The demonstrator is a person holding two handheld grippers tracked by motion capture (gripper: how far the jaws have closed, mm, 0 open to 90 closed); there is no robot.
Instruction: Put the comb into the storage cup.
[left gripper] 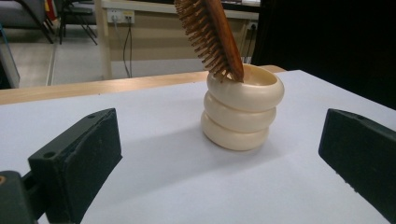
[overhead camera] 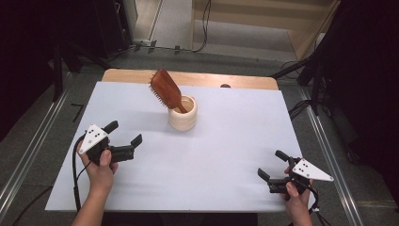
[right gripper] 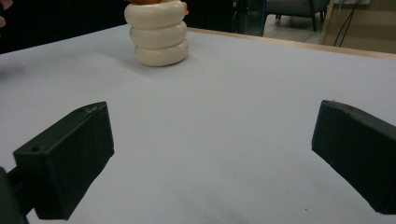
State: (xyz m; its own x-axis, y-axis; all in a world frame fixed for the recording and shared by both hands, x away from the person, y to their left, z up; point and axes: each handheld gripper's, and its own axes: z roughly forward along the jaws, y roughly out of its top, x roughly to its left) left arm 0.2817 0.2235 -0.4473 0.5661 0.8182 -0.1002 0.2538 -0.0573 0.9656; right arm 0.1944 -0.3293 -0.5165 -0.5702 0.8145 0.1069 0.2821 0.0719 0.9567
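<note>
Both tongs spread wide, holding nothing. Brush [overhead camera: 166, 90] stands in cup [overhead camera: 183, 115], leaning up-left, w/ my left gripper [overhead camera: 126, 133] nearer than right gripper [overhead camera: 273, 165].

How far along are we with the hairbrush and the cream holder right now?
Done, as it looks: the wooden hairbrush stands handle-down in the cream ringed holder, leaning toward the table's far edge. In hand: nothing; the left gripper and right gripper are both open and apart from the holder, the left one nearer. Left: any further handling of the brush has not begun.
</note>
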